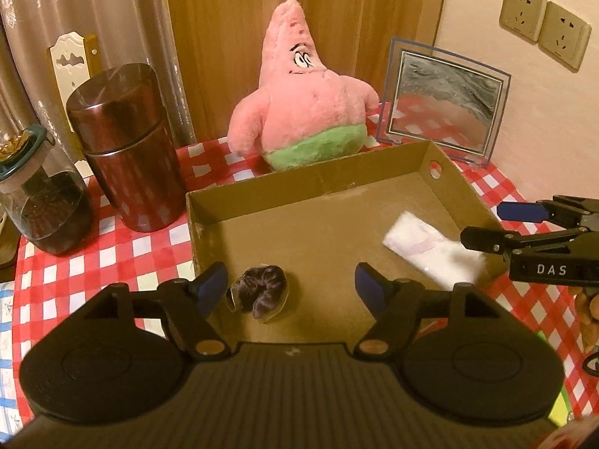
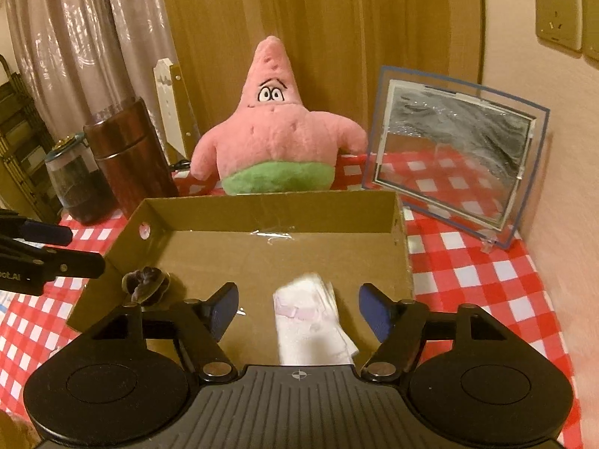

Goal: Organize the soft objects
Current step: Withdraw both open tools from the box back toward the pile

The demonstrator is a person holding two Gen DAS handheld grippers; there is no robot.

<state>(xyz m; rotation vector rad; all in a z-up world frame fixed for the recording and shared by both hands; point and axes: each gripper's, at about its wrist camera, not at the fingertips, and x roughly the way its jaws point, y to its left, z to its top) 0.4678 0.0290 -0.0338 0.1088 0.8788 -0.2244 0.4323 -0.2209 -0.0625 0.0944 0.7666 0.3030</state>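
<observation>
Now both claws wide, scrunchie + white pad inside box.

Left gripper jaws stand apart over the cardboard box. Dark purple scrunchie lies on the box floor between them, nearer the left pad, untouched. White folded cloth at 3 o'clock, under the right gripper. Pink starfish plush at 12 o'clock behind the box.

White letters "DAS" on the black right tool, right edge of left wrist view; partial lettering on left tool, unreadable.
</observation>
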